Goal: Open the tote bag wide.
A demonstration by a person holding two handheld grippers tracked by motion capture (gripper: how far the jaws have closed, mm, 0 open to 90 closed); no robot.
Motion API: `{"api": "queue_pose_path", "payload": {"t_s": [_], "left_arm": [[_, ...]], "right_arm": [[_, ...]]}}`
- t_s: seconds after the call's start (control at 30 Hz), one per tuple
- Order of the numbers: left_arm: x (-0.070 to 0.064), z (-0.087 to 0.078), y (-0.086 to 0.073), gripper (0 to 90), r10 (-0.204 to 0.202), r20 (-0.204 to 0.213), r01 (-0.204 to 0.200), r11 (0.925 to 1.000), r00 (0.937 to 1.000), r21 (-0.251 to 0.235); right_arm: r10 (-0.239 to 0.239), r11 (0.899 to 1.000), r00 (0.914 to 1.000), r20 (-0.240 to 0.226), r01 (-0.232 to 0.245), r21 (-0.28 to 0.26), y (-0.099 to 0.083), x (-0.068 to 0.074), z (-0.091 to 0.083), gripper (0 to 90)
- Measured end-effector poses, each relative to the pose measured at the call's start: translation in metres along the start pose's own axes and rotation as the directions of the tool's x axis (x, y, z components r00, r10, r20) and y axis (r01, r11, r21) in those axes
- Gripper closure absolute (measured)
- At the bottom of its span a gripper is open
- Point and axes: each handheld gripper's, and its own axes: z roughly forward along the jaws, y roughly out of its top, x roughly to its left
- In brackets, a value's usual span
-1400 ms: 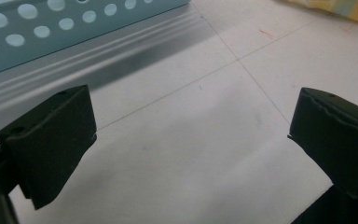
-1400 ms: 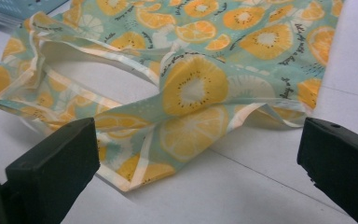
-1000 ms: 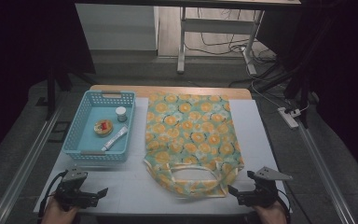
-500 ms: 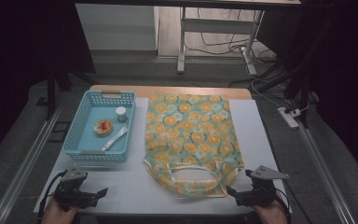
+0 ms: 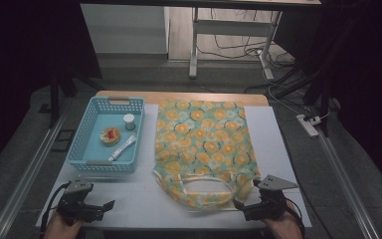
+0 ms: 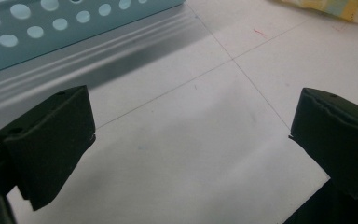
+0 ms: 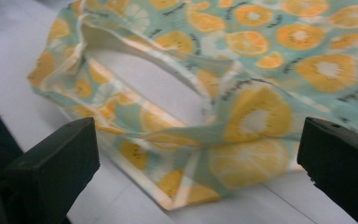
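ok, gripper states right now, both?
Left gripper: open, holding nothing, over bare table.
Right gripper: open, holding nothing, facing the fabric bag.

Cut-off edges and things too small to read

In the high view the hands (image 5: 62,230) run off the bottom edge, so the forearms are out of frame, and the items in the basket (image 5: 79,144) are too small to identify: a small white-topped jar (image 5: 129,121), a round red-and-yellow thing (image 5: 111,136) and a pale tube (image 5: 123,147). The left gripper view cuts the basket off at the top edge and shows just a corner of the bag (image 6: 340,9). The right gripper view crops the bag (image 7: 242,70) at top and right, its far print blurred.
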Motion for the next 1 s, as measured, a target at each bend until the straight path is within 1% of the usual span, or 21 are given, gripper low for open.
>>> {"api": "queue_pose_path", "payload": {"t_s": [0.1,0.3,0.33,0.37,0.4,0.53,0.57,0.6,0.7,0.77,0.87,1.0], "left_arm": [[0.0,0.0,0.0,0.2,0.0,0.003,0.0,1.0,1.0,-0.001],[0.0,0.0,0.0,0.1,0.0,0.002,0.0,1.0,1.0,0.002],[0.0,0.0,0.0,0.1,-0.001,0.003,0.001,1.0,1.0,0.004],[0.0,0.001,0.0,0.1,-0.002,0.003,0.002,1.0,1.0,0.004],[0.0,0.001,0.0,0.1,-0.003,0.001,0.003,1.0,1.0,0.003],[0.001,0.001,0.0,0.1,-0.007,0.001,0.007,1.0,1.0,0.006],[0.001,0.001,0.0,0.1,-0.007,0.003,0.007,1.0,1.0,0.006],[0.001,0.001,0.0,0.1,-0.006,0.004,0.006,1.0,1.0,0.006],[0.0,0.001,0.0,0.2,0.003,0.006,-0.003,1.0,1.0,0.009],[0.0,0.001,0.0,0.2,0.004,0.007,-0.004,1.0,1.0,0.009],[0.0,0.001,0.001,0.2,0.006,0.008,-0.006,0.9999,0.9999,0.01],[0.0,0.002,0.001,0.3,0.009,0.01,-0.009,0.9999,0.9999,0.011]], "right_arm": [[-0.022,1.0,0.9996,-0.015,0.023,0.019,0.003,0.005,0.003,0.0],[-0.026,0.999,0.9984,-0.05,0.028,0.039,0.008,0.012,0.009,0.0],[-0.026,0.999,0.9984,-0.05,0.028,0.039,0.008,0.012,0.009,0.0],[-0.03,0.999,0.9979,-0.058,0.032,0.041,0.008,0.014,0.01,0.0],[-0.033,0.998,0.9963,-0.079,0.037,0.048,0.011,0.017,0.013,0.0],[-0.045,0.997,0.9944,-0.096,0.051,0.065,0.013,0.021,0.017,0.0],[-0.056,0.995,0.9921,-0.112,0.064,0.073,0.014,0.024,0.02,0.0],[-0.062,0.995,0.9912,-0.117,0.071,0.074,0.014,0.025,0.021,0.0],[-0.069,0.994,0.988,-0.138,0.08,0.074,0.017,0.029,0.024,0.0],[-0.073,0.993,0.9871,-0.143,0.085,0.077,0.018,0.03,0.025,0.0],[-0.093,0.989,0.9806,-0.172,0.111,0.096,0.021,0.037,0.032,0.0],[-0.1,0.984,0.9753,-0.197,0.127,0.127,0.023,0.042,0.04,0.0]]}}
